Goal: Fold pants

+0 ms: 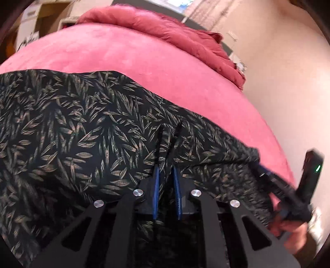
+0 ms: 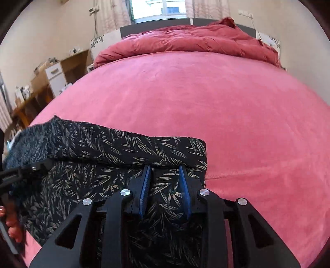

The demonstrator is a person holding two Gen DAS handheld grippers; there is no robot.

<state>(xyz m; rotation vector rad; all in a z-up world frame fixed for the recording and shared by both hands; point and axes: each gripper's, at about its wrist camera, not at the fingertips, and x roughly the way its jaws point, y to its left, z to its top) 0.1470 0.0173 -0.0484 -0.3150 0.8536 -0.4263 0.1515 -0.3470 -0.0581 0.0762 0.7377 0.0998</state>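
The left gripper [image 1: 167, 156] has its blue-padded fingers [image 1: 156, 185] drawn close together, pinching a raised ridge of the pants [image 1: 72, 127] between them. The right gripper [image 2: 165, 177] stands a little wider, its fingers [image 2: 145, 185] closed on a thicker fold of the same dark, leaf-printed cloth near its right-hand end. In the right wrist view, the left gripper shows at the left edge, biting the fabric there, with fingertips of the left hand [image 2: 12, 226] under it; in the left wrist view the right hand [image 1: 292, 235] is blurred, so its hold on the handle is only probably a full fist.

The pants lie across the near part of the pink bed [image 2: 206, 99], their long axis running side to side, the far edge doubled into a soft roll. Beyond them the sheet is bare up to a bunched red duvet [image 2: 196, 39] at the headboard. Wooden shelves [image 2: 68, 68] stand to the left, a window [image 2: 158, 9] behind. Both grippers tilt downward onto the cloth.
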